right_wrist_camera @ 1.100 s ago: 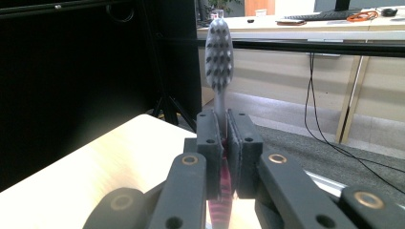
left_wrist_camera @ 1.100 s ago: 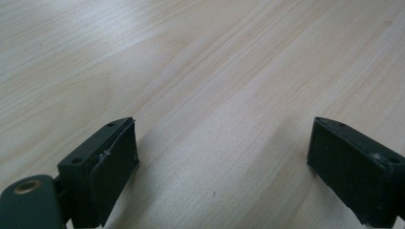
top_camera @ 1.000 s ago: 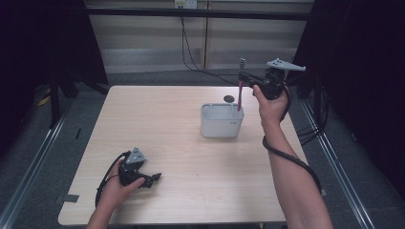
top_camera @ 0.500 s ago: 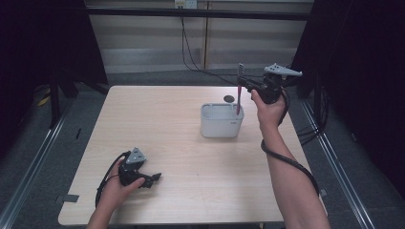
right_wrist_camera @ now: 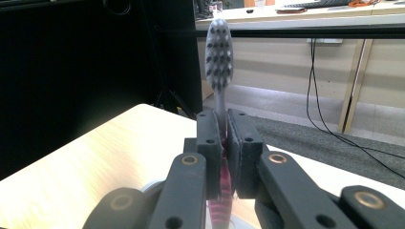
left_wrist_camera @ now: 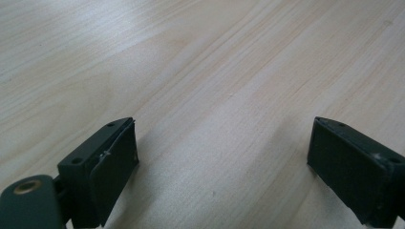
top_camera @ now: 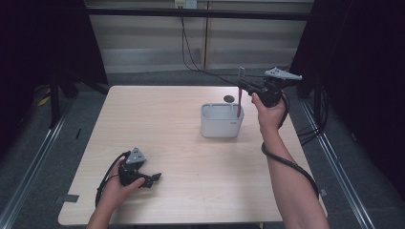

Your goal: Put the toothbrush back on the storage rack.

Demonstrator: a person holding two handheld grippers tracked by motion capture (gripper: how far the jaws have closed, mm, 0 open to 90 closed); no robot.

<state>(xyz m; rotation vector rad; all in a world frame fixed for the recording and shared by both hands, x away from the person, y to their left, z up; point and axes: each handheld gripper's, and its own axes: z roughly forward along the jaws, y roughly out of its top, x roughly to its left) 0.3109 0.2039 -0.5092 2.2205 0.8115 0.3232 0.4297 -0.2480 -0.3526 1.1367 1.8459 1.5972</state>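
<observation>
— Pale wood counter (top_camera: 157, 124), dark curtains to either side, a cabinet wall and trailing cables behind. Where do your hands sit on it?

— My left tool (top_camera: 149, 179) lies low at the near left of the counter, its jaws spread wide with nothing but bare wood grain between them. My right tool (top_camera: 242, 86) is held up over the far right part.

— And what has the right one got?

— A toothbrush (top_camera: 239, 95). Its jaws are clamped tight on the pink handle, and the brush stands upright: grey bristle head at the top, above the jaws, in the right gripper view (right_wrist_camera: 218, 52).

— Where does the lower end go?

— Down into the white holder (top_camera: 221, 125), at its right-hand compartment. The holder stands on the counter just in front of a dark round spot (top_camera: 229, 99). Whether the handle's tip touches the bottom of the holder, I cannot tell.
</observation>
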